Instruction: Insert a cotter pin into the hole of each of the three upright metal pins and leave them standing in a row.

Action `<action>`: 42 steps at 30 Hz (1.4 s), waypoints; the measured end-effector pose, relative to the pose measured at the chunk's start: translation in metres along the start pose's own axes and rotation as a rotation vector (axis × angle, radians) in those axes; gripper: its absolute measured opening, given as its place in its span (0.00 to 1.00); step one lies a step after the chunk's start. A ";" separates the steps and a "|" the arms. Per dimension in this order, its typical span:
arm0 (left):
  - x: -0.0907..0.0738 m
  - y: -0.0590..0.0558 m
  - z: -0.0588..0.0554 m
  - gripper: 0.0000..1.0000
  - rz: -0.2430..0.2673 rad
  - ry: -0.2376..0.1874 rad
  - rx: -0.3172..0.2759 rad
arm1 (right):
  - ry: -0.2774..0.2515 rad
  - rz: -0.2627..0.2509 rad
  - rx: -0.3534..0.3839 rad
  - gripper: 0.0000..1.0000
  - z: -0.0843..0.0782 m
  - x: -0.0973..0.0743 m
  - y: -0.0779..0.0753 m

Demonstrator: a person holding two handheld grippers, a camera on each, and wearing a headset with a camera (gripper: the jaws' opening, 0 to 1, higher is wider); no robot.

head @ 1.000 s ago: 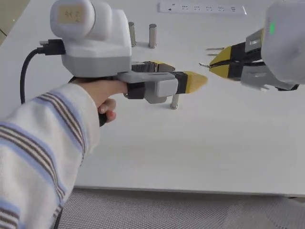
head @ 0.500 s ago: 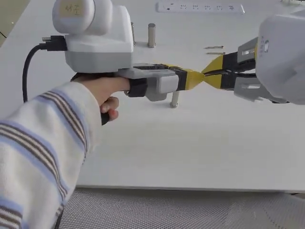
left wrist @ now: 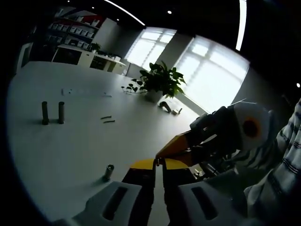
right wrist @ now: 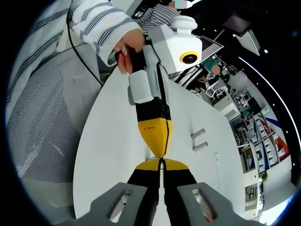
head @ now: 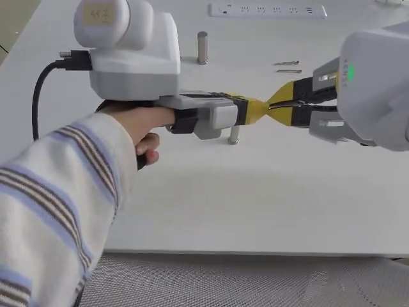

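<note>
Now my left tool (head: 261,109) and right tool (head: 276,106) meet tip to tip above the worktop (head: 223,204), both pressed together. The right pinches a cotter pin (right wrist: 161,165), probably for regripping. One metal pin (head: 234,135) stands at six o'clock below.

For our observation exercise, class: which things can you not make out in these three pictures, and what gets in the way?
- Head view: whether a cotter pin sits between the left tool and right tool; the tips meet, too small to tell.
- Head view: the near metal pin's top and hole, covered by the left tool.
- Head view: the neighbour of the back metal pin, behind the left tool's housing.
- Left gripper view: loose cotter pins, too small for shape.
</note>
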State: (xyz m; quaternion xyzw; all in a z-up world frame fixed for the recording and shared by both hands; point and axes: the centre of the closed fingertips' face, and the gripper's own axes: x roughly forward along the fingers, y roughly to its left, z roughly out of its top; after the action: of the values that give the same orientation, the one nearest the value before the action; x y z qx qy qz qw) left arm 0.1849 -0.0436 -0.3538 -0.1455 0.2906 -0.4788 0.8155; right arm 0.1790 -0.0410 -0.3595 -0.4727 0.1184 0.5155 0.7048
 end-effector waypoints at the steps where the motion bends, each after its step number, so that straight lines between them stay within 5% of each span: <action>1: 0.000 0.000 -0.001 0.01 0.002 0.002 0.002 | 0.000 0.001 -0.001 0.00 0.000 0.000 0.001; 21: -0.003 0.003 -0.005 0.00 0.022 0.035 0.044 | -0.004 0.006 0.009 0.00 0.006 0.001 0.006; 27: 0.000 0.003 -0.011 0.00 0.042 0.078 0.041 | -0.009 0.022 0.032 0.00 0.003 0.003 0.012; 36: -0.001 0.001 -0.015 0.00 0.040 0.081 0.062 | -0.026 0.023 0.031 0.00 0.001 0.005 0.015; 42: -0.005 0.003 -0.011 0.00 0.033 0.072 0.072 | -0.040 0.031 0.093 0.03 0.000 0.004 0.018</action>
State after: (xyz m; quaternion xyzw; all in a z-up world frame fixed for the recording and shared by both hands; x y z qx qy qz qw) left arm 0.1781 -0.0376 -0.3625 -0.0941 0.3047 -0.4802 0.8171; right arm 0.1659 -0.0378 -0.3719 -0.4271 0.1356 0.5294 0.7203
